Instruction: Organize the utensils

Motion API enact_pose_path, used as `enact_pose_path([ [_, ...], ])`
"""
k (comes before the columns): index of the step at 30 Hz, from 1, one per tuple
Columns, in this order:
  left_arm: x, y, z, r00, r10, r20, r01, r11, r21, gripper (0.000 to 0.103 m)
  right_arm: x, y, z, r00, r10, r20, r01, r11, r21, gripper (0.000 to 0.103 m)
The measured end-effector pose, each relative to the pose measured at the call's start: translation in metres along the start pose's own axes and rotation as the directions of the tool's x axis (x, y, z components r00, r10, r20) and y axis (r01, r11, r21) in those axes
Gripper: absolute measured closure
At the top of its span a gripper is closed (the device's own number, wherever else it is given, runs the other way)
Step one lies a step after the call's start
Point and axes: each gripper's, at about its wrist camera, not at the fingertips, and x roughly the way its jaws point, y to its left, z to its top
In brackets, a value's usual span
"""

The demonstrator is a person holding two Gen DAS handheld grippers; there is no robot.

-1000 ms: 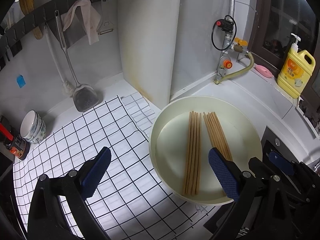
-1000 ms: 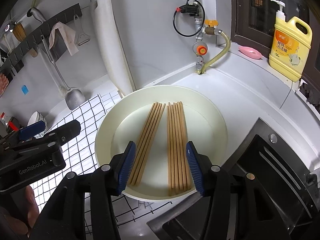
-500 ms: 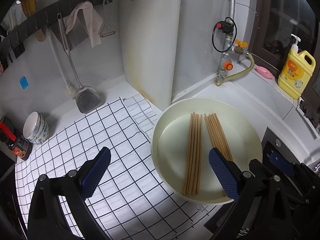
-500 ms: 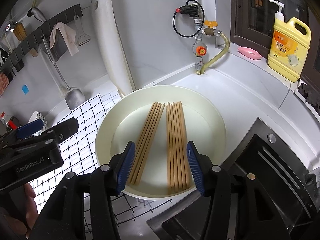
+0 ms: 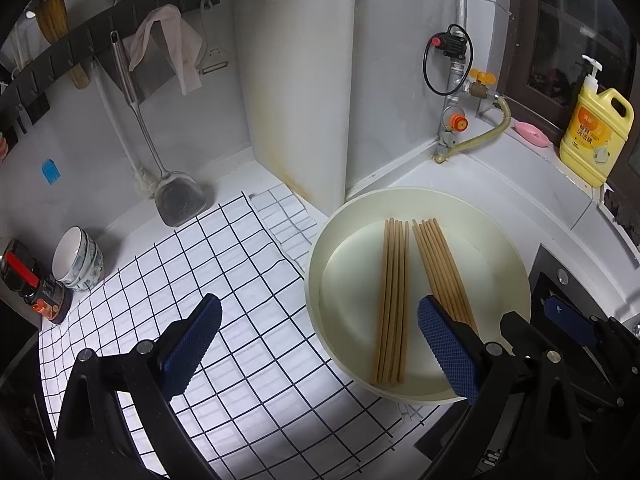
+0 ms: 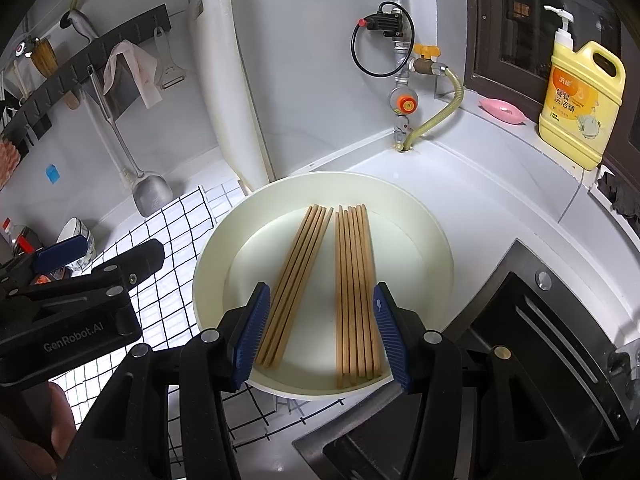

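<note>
A cream round basin stands on the counter and holds two bundles of wooden chopsticks. The left bundle and the right bundle lie flat, side by side. My left gripper is open and empty above the checkered mat, left of the basin; its arm shows in the right wrist view. My right gripper is open and empty above the basin's near rim, straddling both bundles.
A checkered mat covers the counter left of the basin. A white cutting board leans on the wall. A metal spatula, stacked bowls, a yellow soap jug and a gas valve stand around. A black stove lies right.
The left gripper has drifted slightly back and left, so more of the mat shows. The right gripper has barely moved. The chopsticks have stayed in place.
</note>
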Motion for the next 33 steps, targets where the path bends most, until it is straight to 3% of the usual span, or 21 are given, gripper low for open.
enact_pose_path([
  [20, 0.0059, 0.0028, -0.0043, 0.999, -0.027, -0.019, 0.026, 0.999, -0.038, 0.006, 0.0016, 0.0012, -0.0022, 1.000, 0.000, -0.006, 0.000, 1.000, -0.007, 0.052],
  [33, 0.0059, -0.0018, -0.0042, 0.999, -0.016, -0.031, 0.015, 1.000, -0.012, 0.006, 0.0029, 0.0004, -0.0026, 1.000, -0.001, -0.006, 0.001, 1.000, -0.006, 0.051],
])
